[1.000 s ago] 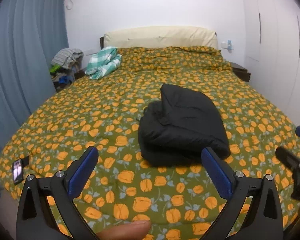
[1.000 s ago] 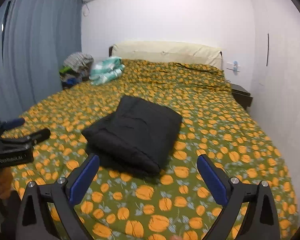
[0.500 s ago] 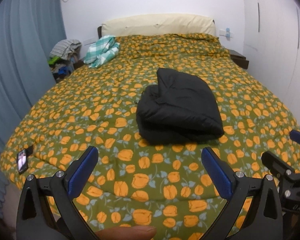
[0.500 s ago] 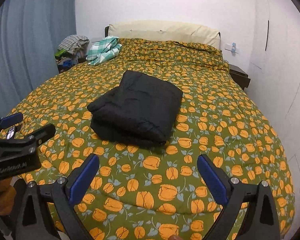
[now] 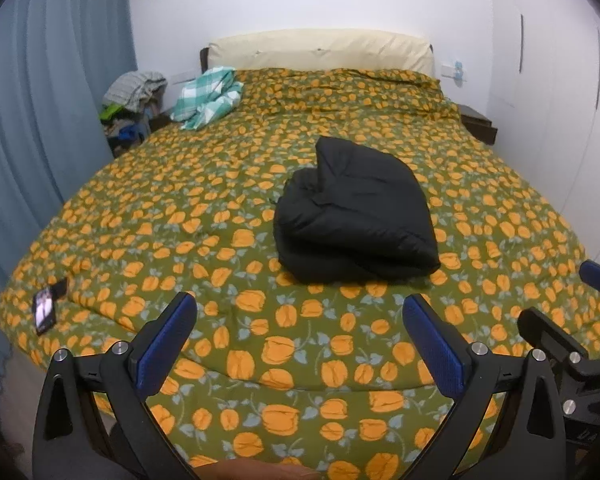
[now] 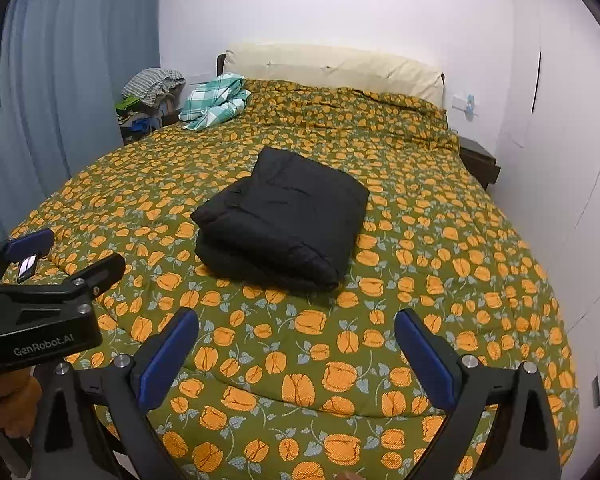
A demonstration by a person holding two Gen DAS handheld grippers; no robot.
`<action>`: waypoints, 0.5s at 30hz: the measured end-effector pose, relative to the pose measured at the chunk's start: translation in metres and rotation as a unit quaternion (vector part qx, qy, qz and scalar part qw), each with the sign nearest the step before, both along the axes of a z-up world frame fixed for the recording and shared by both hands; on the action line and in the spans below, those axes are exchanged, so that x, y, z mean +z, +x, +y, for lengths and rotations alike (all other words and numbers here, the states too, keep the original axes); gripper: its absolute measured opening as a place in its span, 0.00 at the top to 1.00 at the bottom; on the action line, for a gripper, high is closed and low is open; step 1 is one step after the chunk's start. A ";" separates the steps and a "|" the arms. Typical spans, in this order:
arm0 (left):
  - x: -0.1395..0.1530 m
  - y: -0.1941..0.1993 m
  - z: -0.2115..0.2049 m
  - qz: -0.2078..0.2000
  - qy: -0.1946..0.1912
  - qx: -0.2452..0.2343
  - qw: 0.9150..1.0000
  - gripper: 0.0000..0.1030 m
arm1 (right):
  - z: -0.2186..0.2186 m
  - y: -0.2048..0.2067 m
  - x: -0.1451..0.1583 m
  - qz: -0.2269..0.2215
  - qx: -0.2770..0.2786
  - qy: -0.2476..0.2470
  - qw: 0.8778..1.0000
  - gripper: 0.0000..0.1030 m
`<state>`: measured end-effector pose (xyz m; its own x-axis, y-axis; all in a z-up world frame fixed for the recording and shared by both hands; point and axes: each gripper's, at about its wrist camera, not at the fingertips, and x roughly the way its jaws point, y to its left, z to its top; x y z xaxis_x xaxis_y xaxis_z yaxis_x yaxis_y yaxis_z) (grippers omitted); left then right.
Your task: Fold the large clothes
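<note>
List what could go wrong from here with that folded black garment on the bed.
1. The black garment is puffy and its left side bulges loosely, so the fold might spring open.
2. Both the left gripper and right gripper are open and clear of it, so nothing holds the bundle.
3. A phone lies near the bed's edge; a tugged bedspread could drop it.
</note>
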<state>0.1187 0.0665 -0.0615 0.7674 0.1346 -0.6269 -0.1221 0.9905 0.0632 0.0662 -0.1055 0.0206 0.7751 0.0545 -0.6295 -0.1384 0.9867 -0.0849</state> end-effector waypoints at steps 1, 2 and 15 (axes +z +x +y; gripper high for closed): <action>0.000 0.000 -0.001 0.000 -0.001 0.000 1.000 0.00 | 0.000 0.000 0.000 0.000 -0.001 -0.001 1.000 0.03; 0.000 -0.001 -0.001 0.000 0.000 0.000 1.000 0.00 | -0.001 0.001 -0.001 0.002 -0.002 -0.001 1.000 0.03; 0.002 -0.002 -0.002 -0.003 0.004 -0.002 1.000 0.01 | -0.004 0.001 -0.002 0.004 -0.009 -0.001 1.000 0.03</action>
<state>0.1172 0.0640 -0.0594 0.7713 0.1367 -0.6216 -0.1188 0.9904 0.0703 0.0670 -0.1097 0.0190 0.7711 0.0404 -0.6354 -0.1219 0.9889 -0.0851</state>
